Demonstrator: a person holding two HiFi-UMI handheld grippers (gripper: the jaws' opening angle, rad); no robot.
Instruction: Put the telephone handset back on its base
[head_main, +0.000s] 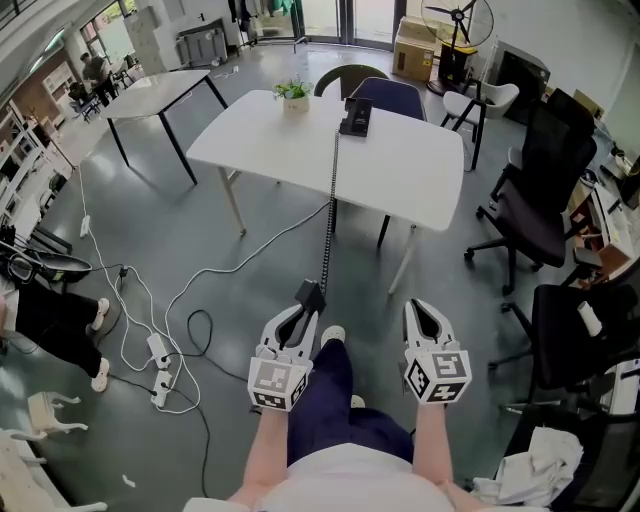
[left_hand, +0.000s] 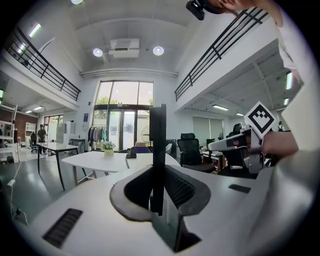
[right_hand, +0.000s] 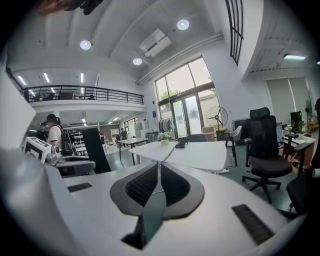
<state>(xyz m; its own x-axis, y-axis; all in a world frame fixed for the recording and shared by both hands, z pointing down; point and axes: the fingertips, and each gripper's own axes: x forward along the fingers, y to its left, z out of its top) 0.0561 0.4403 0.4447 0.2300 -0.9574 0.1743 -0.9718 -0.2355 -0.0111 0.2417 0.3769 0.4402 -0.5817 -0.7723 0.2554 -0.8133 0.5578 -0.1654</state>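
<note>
Our left gripper (head_main: 297, 322) holds the handset (head_main: 310, 296) upright. Its base (head_main: 356, 117) sits far off at twelve o'clock. Our right gripper (head_main: 422, 318) is closed on nothing.

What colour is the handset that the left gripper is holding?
Black. The handset shows best in the left gripper view, standing upright between the jaws.

White rectangular table (head_main: 400, 170) stands on grey floor (head_main: 250, 270). On top, near far edge: black telephone base (head_main: 356, 117); left of it, small green potted plant (head_main: 294, 93).
</note>
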